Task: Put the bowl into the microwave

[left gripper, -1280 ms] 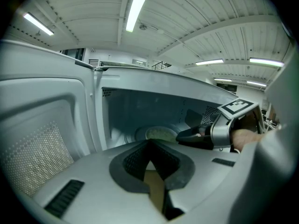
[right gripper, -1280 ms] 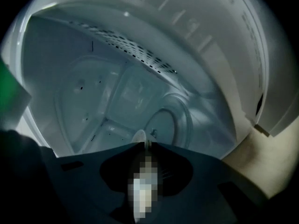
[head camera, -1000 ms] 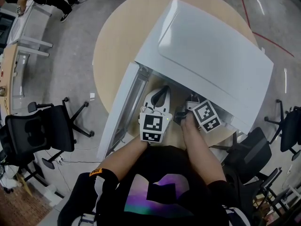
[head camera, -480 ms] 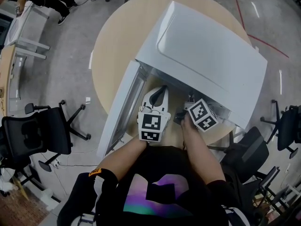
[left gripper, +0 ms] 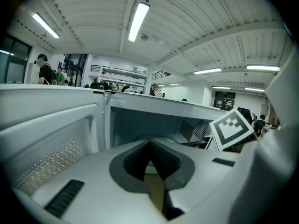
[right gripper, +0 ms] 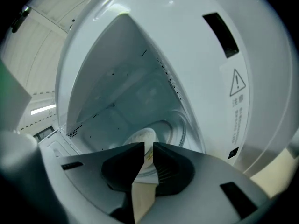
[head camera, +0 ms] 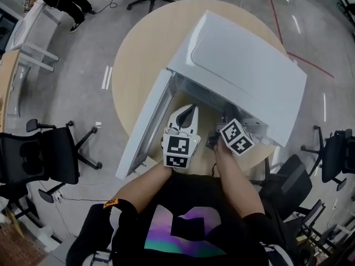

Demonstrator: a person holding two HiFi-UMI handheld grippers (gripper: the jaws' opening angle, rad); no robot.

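Bowl [right gripper: 139, 137] sits inside microwave [head camera: 244, 65]; left tool [left gripper: 150, 143] closed, right tool [right gripper: 148, 146] barely parted.

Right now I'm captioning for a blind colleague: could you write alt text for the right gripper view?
A small pale round bowl sits on the glass turntable inside the open white microwave, seen from just outside its cavity. The right hand-held gripper has its dark jaws slightly apart in front of the bowl.
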